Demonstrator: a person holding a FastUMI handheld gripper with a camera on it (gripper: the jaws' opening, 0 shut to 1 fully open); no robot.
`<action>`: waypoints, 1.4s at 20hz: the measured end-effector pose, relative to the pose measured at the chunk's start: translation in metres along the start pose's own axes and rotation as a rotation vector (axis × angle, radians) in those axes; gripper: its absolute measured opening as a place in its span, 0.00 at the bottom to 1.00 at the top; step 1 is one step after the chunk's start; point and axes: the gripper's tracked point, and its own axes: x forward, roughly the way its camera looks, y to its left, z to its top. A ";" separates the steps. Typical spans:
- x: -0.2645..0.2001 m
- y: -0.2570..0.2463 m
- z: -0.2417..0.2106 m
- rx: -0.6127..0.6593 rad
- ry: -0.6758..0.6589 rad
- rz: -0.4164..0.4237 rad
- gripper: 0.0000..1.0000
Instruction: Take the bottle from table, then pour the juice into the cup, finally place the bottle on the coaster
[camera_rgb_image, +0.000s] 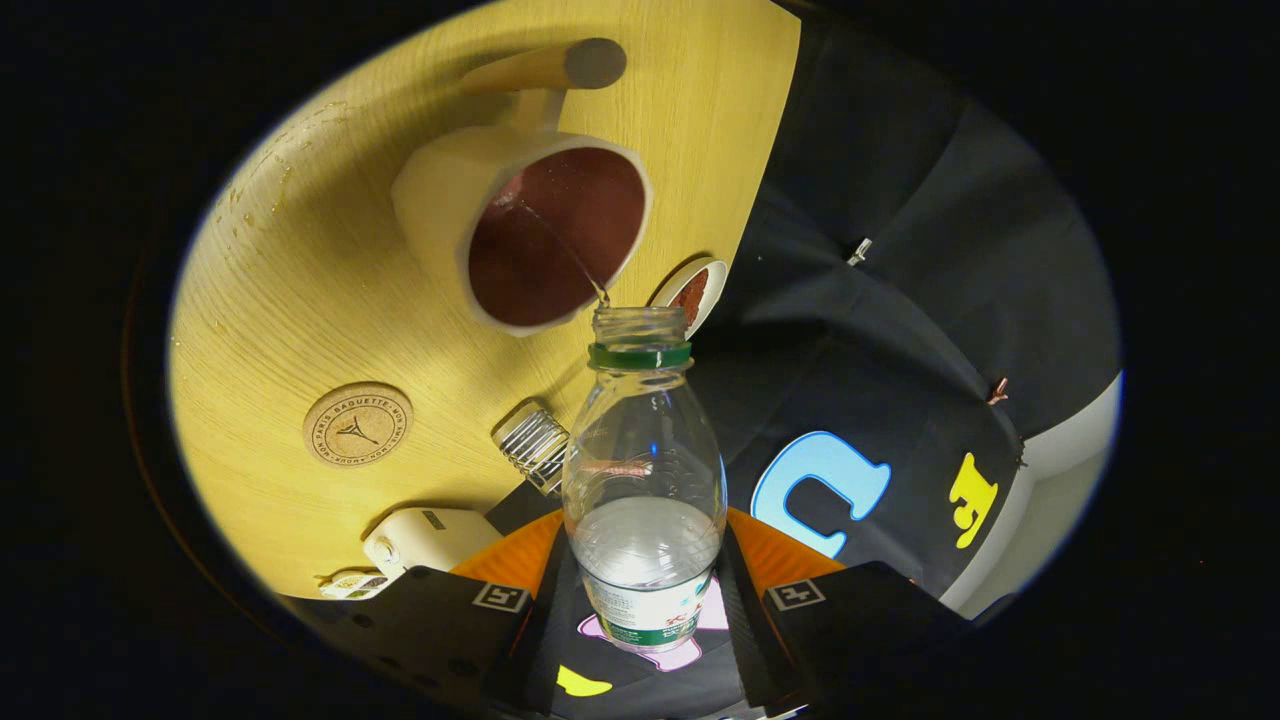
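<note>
Wooden table (300, 290) is spreading out beyond the tongs, and on it the cream cup (520, 225) with a long handle is sitting well ahead of the fingers, its dark inside catching a thin stream of liquid. The clear bottle (645, 470), uncapped with a green neck ring, is being held tipped toward the cup with its mouth just short of the rim, and the gripper (645, 600) is clamped on its lower body, both fingers pressing its sides. Round cork coaster (357, 424) is lying on the table ahead and left of the fingers, apart from the cup, with a small white device (430, 540) nearer the left finger and a small dish (692, 292) just beyond the bottle mouth.
</note>
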 end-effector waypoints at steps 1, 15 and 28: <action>-0.002 0.001 0.001 -0.007 -0.003 0.001 0.71; -0.001 0.000 0.001 -0.035 -0.011 0.005 0.71; -0.014 -0.011 -0.020 0.175 0.070 0.013 0.71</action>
